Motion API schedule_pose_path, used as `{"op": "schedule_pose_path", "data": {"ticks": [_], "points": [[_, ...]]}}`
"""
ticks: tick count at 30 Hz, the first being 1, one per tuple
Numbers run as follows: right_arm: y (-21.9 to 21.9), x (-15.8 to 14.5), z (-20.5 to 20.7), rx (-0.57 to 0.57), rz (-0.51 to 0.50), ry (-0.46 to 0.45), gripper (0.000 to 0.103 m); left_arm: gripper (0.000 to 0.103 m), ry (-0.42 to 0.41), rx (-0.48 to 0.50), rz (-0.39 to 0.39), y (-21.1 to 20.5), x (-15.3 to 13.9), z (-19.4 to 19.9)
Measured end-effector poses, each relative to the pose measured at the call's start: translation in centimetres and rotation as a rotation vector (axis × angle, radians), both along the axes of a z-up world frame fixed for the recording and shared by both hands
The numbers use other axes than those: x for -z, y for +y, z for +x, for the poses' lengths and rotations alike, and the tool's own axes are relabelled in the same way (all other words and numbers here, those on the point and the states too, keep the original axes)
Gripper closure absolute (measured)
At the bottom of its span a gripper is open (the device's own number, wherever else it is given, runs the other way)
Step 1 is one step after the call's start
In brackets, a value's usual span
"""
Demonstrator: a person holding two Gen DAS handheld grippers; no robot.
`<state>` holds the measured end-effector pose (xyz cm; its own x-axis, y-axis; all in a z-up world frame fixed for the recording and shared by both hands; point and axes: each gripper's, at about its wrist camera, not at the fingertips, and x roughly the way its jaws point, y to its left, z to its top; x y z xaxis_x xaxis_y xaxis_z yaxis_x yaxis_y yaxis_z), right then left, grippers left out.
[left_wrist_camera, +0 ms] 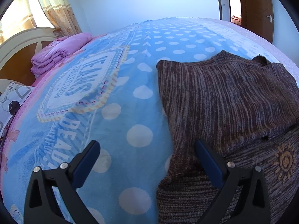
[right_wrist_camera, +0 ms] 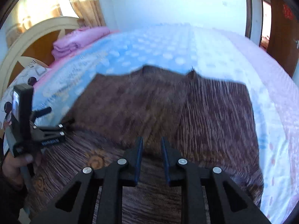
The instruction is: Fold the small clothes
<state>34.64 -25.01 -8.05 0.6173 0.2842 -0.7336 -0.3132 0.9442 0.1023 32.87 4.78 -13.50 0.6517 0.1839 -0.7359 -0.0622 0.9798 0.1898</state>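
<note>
Sweater (left_wrist_camera: 233, 97) flat on bed (left_wrist_camera: 130, 85), collar far | left tool (left_wrist_camera: 147, 149) wide, astride its left edge | right tool (right_wrist_camera: 151, 145) narrow, empty, over hem; nearer.

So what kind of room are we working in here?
Most likely a home bedroom: the brown sweater lies on a bed with a blue polka-dot blanket, a cream headboard, and folded pink bedding.

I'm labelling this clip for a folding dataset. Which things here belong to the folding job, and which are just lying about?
Part of the job:
brown knit sweater, partly folded on the bed
left tongs, open
right tongs, slightly open, holding nothing

Just lying about:
folded pink quilt
blue dotted blanket
patterned pillow
headboard
curtain
door
</note>
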Motion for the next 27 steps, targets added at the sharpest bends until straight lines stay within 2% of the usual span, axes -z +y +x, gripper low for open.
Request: {"op": "schedule_pose_path", "data": {"ticks": [2,5,7,8,11,13,18,21,24,25,27], "points": [[0.1,0.9,0.7,0.027,-0.023,0.028,0.082,0.000,0.001,-0.006,-0.003,0.1,0.0,0.0],[-0.6,1.4,0.5,0.055,0.032,0.034,0.075,0.000,0.013,-0.029,-0.030,0.7,0.1,-0.1],[-0.6,1.4,0.1,0.053,0.045,0.028,0.056,0.000,0.015,-0.032,-0.039,0.8,0.1,-0.1],[-0.6,1.5,-0.1,0.046,0.052,0.027,0.054,0.000,0.010,-0.032,-0.031,0.7,0.0,-0.1],[-0.4,2.0,-0.6,0.051,0.026,0.005,0.053,0.001,0.003,-0.012,-0.001,0.1,-0.6,0.0],[-0.6,2.4,-0.8,0.067,0.052,-0.004,0.053,0.002,-0.022,-0.009,0.012,-0.1,-1.4,0.2],[-0.2,2.4,-1.3,0.072,0.043,-0.029,0.051,0.002,-0.067,0.011,0.035,-0.8,-3.8,2.7],[-0.4,2.5,-1.1,0.070,0.052,-0.023,0.050,0.002,-0.034,0.037,0.076,-2.1,-2.9,4.7],[-0.5,2.3,-1.2,0.068,0.063,-0.026,0.050,0.001,0.025,0.027,0.151,-2.6,-0.5,5.9],[-0.7,2.1,-1.3,0.065,0.071,-0.031,0.050,0.000,0.022,0.024,0.159,-2.4,-0.2,5.8],[-1.7,1.2,-1.6,0.071,0.079,-0.054,0.050,0.000,0.019,0.002,0.112,-1.3,-0.1,5.5]]}}
